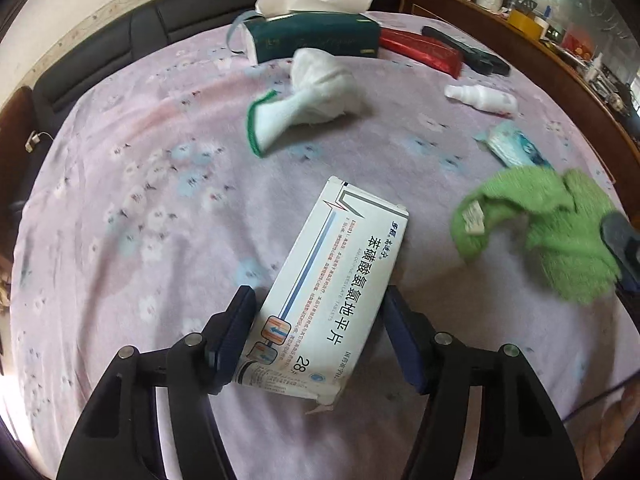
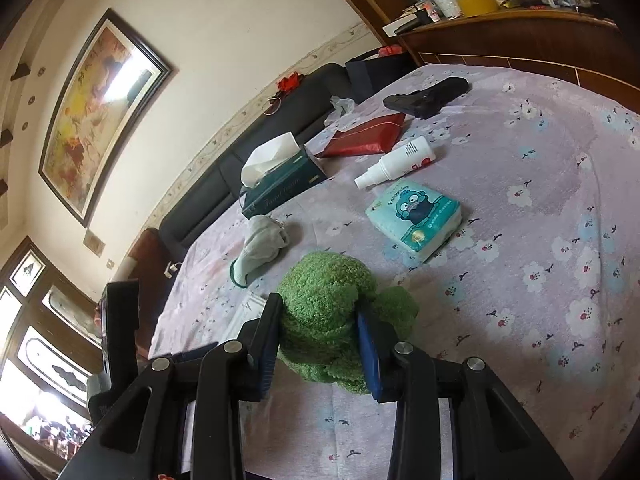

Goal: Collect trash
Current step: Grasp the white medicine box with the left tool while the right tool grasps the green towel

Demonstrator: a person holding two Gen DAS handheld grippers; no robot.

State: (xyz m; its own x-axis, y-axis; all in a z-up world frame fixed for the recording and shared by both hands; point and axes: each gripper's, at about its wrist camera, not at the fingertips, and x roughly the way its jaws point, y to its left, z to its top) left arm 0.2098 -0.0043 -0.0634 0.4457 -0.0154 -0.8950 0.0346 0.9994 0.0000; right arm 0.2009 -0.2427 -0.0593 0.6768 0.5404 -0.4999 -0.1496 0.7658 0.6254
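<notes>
A white medicine box (image 1: 332,280) with blue lettering lies slanted on the lilac flowered bedspread (image 1: 140,200). My left gripper (image 1: 319,294) points steeply down over it, with both pads against the long sides of the box's near half. A fuzzy green cloth (image 2: 324,320) hangs bunched between the pads of my right gripper (image 2: 320,308), which is shut on it just above the bed. The left wrist view shows the same green cloth (image 1: 540,232) at the right edge. In the right wrist view only a corner of the medicine box (image 2: 248,308) shows behind the left finger.
Across the bed lie a crumpled white sock with green trim (image 1: 312,96), a dark green tissue box (image 1: 316,36), a red packet (image 1: 420,50), a white spray bottle (image 1: 480,98), a pale blue tissue pack (image 2: 416,216) and a black object (image 2: 428,98). A cluttered wooden ledge (image 2: 500,28) runs behind.
</notes>
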